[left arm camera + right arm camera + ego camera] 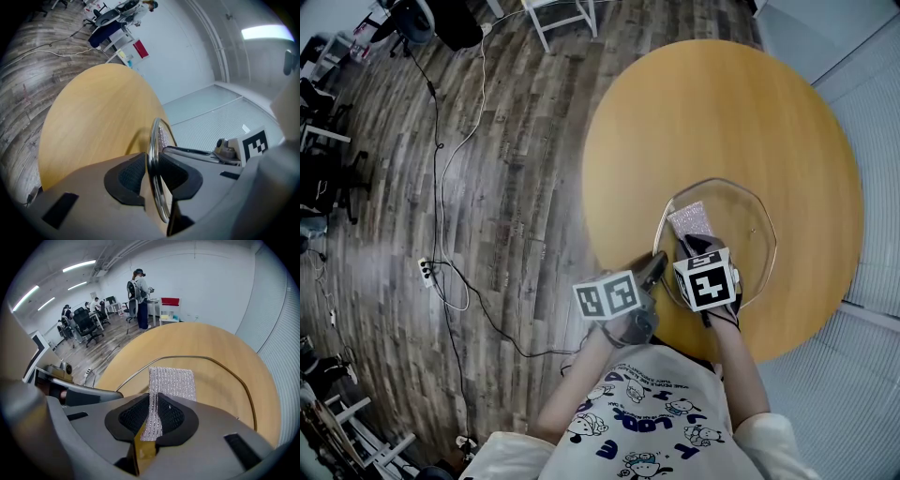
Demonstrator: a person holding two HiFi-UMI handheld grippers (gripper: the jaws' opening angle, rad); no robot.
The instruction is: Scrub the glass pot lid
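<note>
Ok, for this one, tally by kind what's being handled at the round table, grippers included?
Lids: 1, the glass pot lid, its rim clamped in the left gripper.
Cloths: 1, the silver scrub cloth, pinched in the right gripper over the lid.
Grippers: 2, both shut on something.
Total: 4
</note>
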